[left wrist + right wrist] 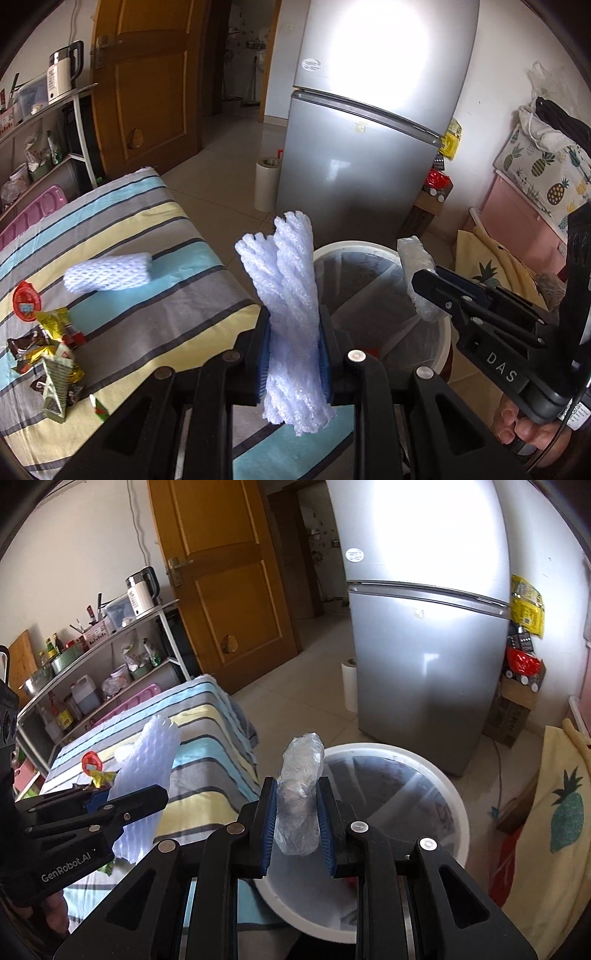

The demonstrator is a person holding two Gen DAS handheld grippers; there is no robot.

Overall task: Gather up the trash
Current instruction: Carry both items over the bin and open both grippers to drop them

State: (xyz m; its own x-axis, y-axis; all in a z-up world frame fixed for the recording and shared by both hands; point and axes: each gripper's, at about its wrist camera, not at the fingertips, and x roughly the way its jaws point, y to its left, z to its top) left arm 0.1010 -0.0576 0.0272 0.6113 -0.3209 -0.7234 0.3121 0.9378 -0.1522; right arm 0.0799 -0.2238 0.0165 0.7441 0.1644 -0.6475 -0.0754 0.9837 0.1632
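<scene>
My left gripper (294, 339) is shut on a white foam net sleeve (291, 295), held upright at the table's edge beside the white trash bin (445, 332). It also shows in the right wrist view (147, 760). My right gripper (297, 812) is shut on a crumpled clear plastic wrap (301, 775), held over the bin's rim (458, 812). That wrap shows in the left wrist view (417, 273). On the striped table cloth (166, 295) lie a second foam net (110, 275), a red round lid (26, 304) and several snack wrappers (51, 350).
A silver fridge (362, 147) stands behind the bin, with a paper roll (266, 184) on the floor beside it. A shelf with a kettle (142, 589) and bottles is at the left. A pineapple-print cloth (554, 812) lies at the right.
</scene>
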